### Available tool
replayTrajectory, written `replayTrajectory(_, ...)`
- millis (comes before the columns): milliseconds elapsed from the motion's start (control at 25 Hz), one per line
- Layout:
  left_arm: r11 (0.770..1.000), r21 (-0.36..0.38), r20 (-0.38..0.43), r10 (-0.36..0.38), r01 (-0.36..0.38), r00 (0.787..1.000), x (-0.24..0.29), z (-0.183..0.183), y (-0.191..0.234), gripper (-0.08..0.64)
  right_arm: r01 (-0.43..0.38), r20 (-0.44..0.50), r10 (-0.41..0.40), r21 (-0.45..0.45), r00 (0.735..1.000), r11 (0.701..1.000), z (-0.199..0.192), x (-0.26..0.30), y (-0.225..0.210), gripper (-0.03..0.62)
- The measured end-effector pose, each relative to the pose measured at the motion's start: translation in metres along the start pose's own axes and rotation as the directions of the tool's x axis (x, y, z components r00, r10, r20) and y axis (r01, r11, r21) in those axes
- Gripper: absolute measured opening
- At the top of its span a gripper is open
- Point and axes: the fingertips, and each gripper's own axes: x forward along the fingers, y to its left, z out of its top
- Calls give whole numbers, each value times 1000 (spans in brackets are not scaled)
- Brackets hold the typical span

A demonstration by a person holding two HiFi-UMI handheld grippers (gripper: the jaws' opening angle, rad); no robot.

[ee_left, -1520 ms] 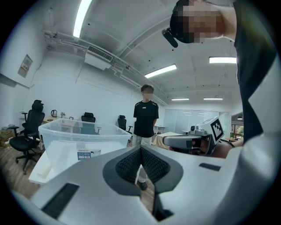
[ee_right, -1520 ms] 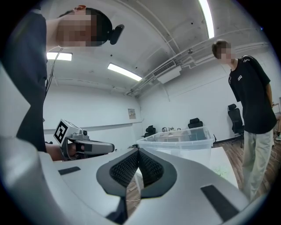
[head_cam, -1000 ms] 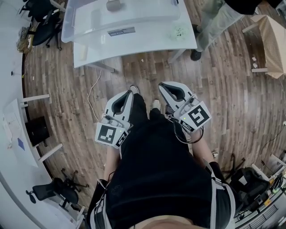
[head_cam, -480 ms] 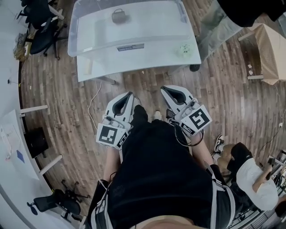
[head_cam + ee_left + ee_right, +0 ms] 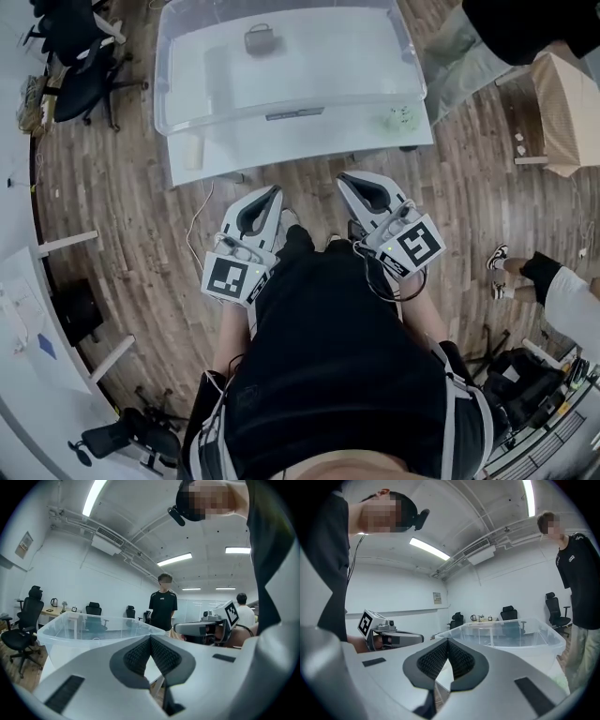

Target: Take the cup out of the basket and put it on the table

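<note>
Short of the basket (image 5: 167, 84): the reach, with both grippers empty.

Left of the basket's midline, your left gripper (image 5: 273, 192) has its jaws pressed together on nothing. Right of the midline, your right gripper (image 5: 347, 178) is likewise closed and empty. Both are on the basket's near side. To do this reach well, you should probably part one gripper's jaws before crossing the basket's near rim, then descend over the wall, since its sides look tall. The basket rests on the table (image 5: 225, 155) and holds one cup (image 5: 260, 39), near its far wall and left of centre; nothing else shows inside. A small pale-green item (image 5: 401, 118) lies outside, by the basket's near right corner.
</note>
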Motion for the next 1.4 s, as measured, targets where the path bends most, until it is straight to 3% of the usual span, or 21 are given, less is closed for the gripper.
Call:
replayTrajectory(560,999,-7,-21,-42,42,999,-1,4,41,17,34,-17,-34,1,999,999,5,42,2,18)
replayTrajectory(880,999,-6,-24,-53,53,998,27,6,46,17,52,-10,-52,-2,999,999,9,41,-28,17)
replayTrajectory(1400,1000,12,-45,-10,10,999,96,25,63,17,-24,29,24,10,999,1000,23,69,-93,17)
